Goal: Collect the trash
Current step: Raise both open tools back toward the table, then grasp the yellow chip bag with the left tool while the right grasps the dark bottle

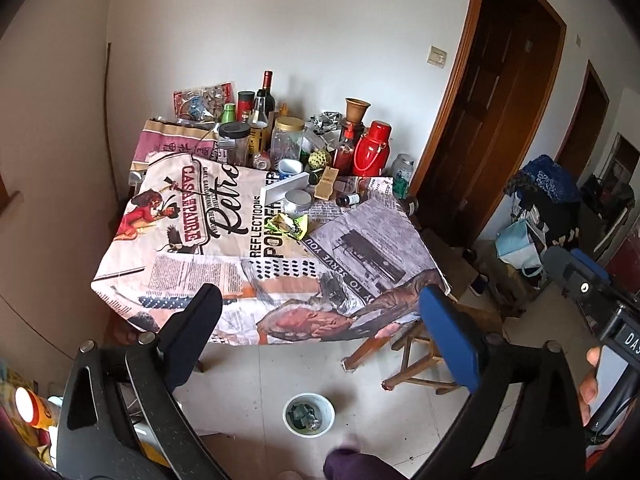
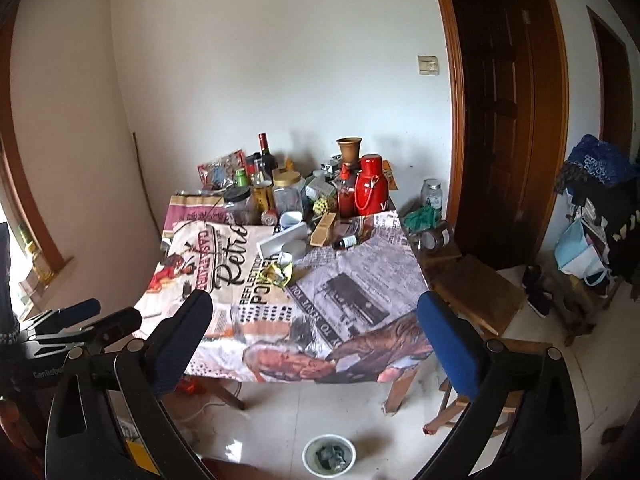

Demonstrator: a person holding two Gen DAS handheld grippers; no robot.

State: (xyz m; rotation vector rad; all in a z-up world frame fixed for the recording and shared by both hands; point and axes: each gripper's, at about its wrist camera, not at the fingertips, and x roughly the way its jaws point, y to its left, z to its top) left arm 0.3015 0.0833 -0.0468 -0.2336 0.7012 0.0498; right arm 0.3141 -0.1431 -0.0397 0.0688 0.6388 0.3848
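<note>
Left gripper [image 1: 320, 320] and right gripper [image 2: 316, 316] hang with jaws wide, empty.

Cloth-covered table [image 1: 280, 280] with wrapper [image 1: 289, 225], bottles.

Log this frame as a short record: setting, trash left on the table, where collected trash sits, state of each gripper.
setting: table under a printed cloth, jars and bottles crowded at its far end
trash left: crumpled yellow-green wrapper on the cloth
collected: white bowl on the floor, dark scraps inside
left gripper: open, holding nothing
right gripper: open, holding nothing
</note>
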